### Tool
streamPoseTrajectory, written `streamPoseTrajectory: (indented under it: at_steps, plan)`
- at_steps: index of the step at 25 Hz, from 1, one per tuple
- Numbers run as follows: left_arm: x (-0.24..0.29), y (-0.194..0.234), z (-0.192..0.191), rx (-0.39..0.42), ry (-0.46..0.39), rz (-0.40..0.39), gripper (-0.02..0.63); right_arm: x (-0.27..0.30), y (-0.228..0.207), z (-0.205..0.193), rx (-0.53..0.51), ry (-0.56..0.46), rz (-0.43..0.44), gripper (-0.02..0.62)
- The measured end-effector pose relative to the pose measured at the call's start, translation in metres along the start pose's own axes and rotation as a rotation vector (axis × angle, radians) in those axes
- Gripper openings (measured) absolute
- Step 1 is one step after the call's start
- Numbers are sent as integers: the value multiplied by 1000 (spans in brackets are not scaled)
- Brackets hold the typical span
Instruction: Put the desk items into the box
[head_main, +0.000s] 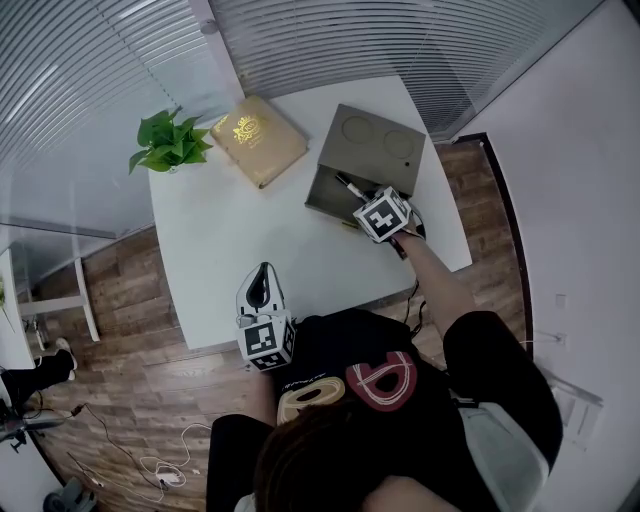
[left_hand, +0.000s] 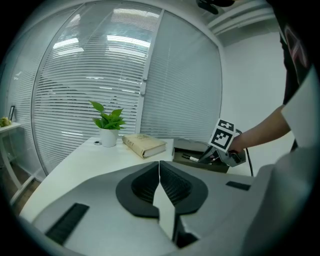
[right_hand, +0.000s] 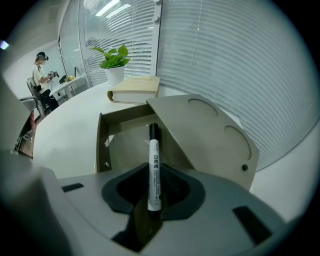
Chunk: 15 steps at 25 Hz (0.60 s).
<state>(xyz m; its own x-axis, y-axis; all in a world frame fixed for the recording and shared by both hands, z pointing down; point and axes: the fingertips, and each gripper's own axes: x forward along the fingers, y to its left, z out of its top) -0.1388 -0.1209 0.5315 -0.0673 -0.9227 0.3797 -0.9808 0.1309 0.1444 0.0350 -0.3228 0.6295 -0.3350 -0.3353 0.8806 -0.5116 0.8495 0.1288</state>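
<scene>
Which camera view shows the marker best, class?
The right gripper view: the marker stands centre frame between the right gripper's jaws, black cap, white barrel and print all clear, above the open box. The head view shows it small, partly hidden by the gripper; the left gripper view shows only a distant sliver.

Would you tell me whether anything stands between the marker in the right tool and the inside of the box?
Nothing visible does. The marker, held in the right tool, points into the open box. The lid is swung up to the right, clear of the opening.
</scene>
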Motion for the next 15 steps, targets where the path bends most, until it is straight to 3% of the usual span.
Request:
streamPoseTrajectory:
  at_steps: [9, 15]
  plan:
    - [2, 5, -1, 5, -6, -15, 18, -12, -7, -1, 97, -52, -1, 129]
    - [4, -1, -1, 13, 7, -50, 18, -42, -8, 9, 203, -186, 7, 136]
